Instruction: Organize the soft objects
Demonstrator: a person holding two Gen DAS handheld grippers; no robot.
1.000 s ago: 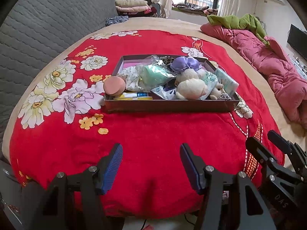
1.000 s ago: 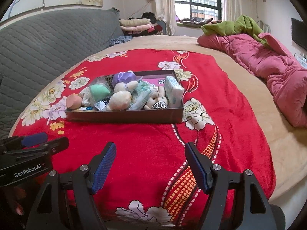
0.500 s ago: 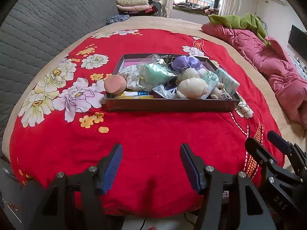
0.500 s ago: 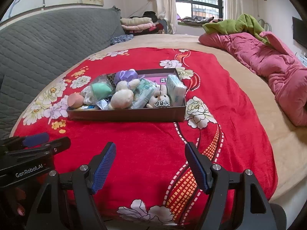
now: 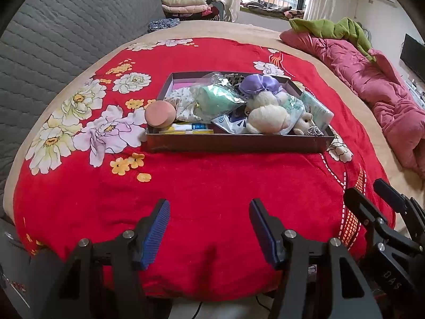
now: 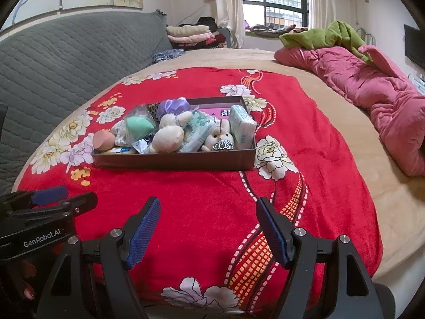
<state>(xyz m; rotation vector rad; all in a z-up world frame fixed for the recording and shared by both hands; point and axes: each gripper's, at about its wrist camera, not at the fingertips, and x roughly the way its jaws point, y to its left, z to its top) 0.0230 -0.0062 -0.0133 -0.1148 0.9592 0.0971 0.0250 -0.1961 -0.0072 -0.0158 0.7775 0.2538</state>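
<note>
Both claws hang over the near edge of a bed covered by a red flowered blanket [image 5: 212,186], and both stand apart with nothing between their blue pads. The left claw [image 5: 209,228] points down at bare red cloth, and the right claw [image 6: 208,228] does the same just beside it; each shows at the edge of the other's view, the right claw low at the right of the left view and the left claw low at the left of the right view. Ahead of both claws, well apart from the fingertips, sits a shallow brown box [image 5: 239,142] heaped with soft things. From the left claw, a peach sponge [image 5: 160,113] leans at the box's near left corner, a mint bundle in clear wrap [image 5: 217,100] lies behind it, a purple satin piece [image 5: 261,86] sits toward the far side, a cream plush toy [image 5: 268,118] lies in the middle near the front wall, and a tissue pack [image 5: 317,107] stands at the right end. Farther ahead to the right of the right claw, a pink quilt [image 6: 372,90] is bunched on the bed with a green cloth [image 6: 324,37] on top of it. To the left runs a grey quilted headboard [image 6: 66,53].
</note>
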